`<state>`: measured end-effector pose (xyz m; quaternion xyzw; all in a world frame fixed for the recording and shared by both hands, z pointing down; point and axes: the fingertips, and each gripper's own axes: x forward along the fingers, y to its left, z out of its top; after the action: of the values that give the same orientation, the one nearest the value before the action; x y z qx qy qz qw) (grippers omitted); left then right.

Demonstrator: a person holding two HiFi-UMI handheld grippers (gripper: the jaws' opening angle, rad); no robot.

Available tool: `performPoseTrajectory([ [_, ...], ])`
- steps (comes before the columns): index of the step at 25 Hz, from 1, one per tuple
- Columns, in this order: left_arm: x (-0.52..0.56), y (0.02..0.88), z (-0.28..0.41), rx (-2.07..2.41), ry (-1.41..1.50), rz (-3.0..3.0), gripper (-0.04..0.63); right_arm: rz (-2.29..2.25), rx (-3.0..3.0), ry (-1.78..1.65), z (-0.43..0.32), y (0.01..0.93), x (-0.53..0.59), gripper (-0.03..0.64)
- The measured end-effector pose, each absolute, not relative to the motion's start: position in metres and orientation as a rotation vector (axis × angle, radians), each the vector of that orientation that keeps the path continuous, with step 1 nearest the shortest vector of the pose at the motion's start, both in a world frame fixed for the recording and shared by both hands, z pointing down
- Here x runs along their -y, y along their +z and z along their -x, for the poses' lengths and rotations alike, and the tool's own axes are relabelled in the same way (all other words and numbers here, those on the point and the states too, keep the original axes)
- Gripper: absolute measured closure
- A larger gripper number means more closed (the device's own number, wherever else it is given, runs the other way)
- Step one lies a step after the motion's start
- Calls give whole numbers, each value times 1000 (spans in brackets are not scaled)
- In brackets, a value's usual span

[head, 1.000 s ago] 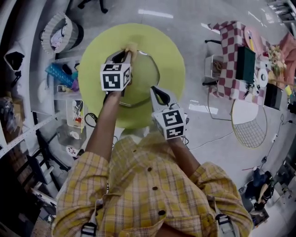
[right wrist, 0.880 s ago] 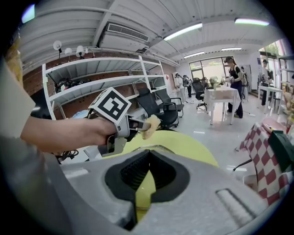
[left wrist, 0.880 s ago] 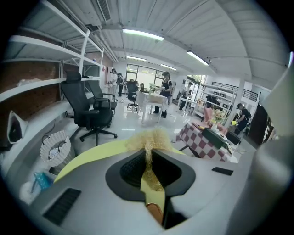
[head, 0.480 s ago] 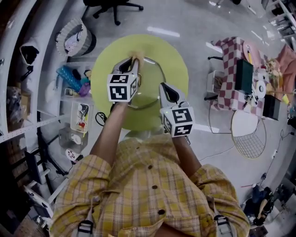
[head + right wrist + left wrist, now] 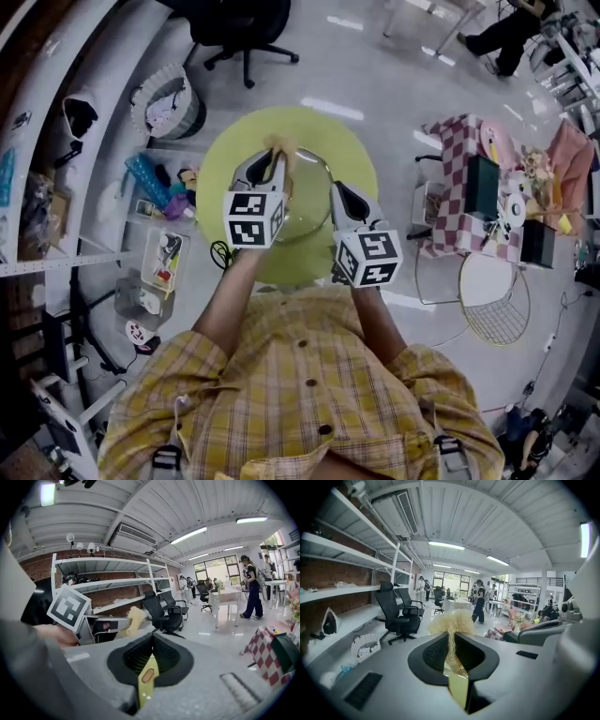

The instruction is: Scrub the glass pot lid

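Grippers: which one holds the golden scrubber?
The left gripper: the frizzy golden scrubber is pinched between its jaws, while the right gripper clamps the glass lid by its edge.

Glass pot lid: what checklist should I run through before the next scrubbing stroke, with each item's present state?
1. Left claw shut on the golden scrubber: ok.
2. Scrubber tuft sticks out past the claw tips: ok.
3. Right claw shut on the glass pot lid: ok, jaws almost together on its edge.
4. Scrubber touching the lid: cannot tell; in the head view the tuft sits by the lid's far rim.
5. Lid over the round yellow-green table: ok.
6. Lid resting on the table or lifted: cannot tell.
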<state>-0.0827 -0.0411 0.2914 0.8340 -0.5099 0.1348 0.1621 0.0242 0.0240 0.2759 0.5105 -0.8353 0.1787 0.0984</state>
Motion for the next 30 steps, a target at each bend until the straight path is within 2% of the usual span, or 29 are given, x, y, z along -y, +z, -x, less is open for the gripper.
performPoseTrajectory([
  [14,-2,221,92,1568,262,-2511,554,-1516,2571,415,-5,223,-26,618],
  [30,-21,209,97,1654,249,-2583,554,-1498,2633,315,13,202,-30,618],
])
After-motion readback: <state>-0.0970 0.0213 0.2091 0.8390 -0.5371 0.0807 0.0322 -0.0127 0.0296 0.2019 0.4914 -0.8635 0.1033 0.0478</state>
